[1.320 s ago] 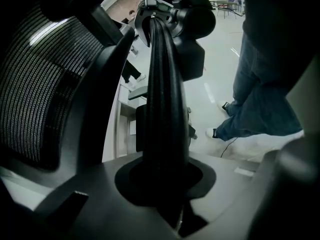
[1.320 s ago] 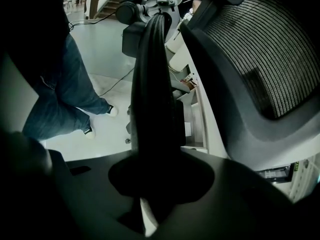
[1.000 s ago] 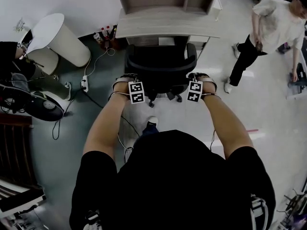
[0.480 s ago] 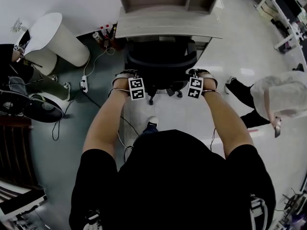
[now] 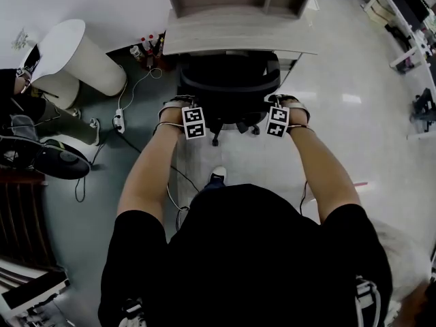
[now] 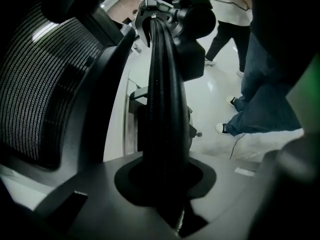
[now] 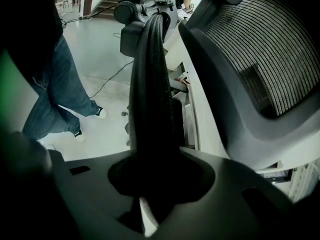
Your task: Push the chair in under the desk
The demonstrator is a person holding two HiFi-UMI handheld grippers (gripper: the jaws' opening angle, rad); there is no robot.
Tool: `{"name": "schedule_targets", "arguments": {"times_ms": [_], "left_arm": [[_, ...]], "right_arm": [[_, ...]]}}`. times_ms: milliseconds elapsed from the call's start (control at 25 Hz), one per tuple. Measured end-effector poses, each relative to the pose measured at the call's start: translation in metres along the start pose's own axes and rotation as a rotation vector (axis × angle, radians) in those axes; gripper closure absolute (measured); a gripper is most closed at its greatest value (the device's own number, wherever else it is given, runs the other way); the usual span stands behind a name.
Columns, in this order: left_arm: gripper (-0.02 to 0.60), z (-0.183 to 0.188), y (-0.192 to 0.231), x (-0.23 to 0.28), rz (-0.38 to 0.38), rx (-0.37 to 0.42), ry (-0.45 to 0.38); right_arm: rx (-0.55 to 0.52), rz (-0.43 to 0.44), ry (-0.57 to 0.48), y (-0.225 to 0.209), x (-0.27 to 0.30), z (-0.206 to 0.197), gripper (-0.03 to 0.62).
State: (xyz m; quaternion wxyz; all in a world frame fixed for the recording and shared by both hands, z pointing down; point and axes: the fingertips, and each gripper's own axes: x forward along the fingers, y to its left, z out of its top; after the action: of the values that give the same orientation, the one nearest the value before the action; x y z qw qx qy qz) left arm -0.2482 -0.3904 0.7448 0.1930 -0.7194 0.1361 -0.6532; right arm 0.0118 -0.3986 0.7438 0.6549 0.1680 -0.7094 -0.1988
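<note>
Over the last second the black mesh-backed office chair (image 5: 228, 80) had rolled a little further toward the pale wood-grain bench (image 5: 238, 36) with its shelf unit, so that the front of its seat now lay beneath the bench's top while its backrest and wheeled base stood out on the near side. Both arms had followed it forward, and a passer-by to the right of the bench had gone from sight. The left hand-held gripper (image 5: 177, 107) was clamped on the black padded left armrest (image 6: 162, 109), and the right hand-held gripper (image 5: 284, 103) on the right armrest (image 7: 150, 99), each pad filling the gap between the jaws. By the look of it, the push was well under way but not finished. The chair faced the bench, backrest toward the person. Its armrests ran lengthwise toward the bench, and its broad back lay parallel to the bench's front edge.
</note>
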Motion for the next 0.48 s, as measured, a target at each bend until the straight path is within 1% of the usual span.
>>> {"name": "schedule_targets", "arguments": {"times_ms": [480], "left_arm": [[0.502,-0.0023,0.0099,0.0038,0.009,0.005,-0.008]], "right_arm": [[0.004,-0.02,-0.003,-0.0112,0.0055,0.0017,0.488]]}}
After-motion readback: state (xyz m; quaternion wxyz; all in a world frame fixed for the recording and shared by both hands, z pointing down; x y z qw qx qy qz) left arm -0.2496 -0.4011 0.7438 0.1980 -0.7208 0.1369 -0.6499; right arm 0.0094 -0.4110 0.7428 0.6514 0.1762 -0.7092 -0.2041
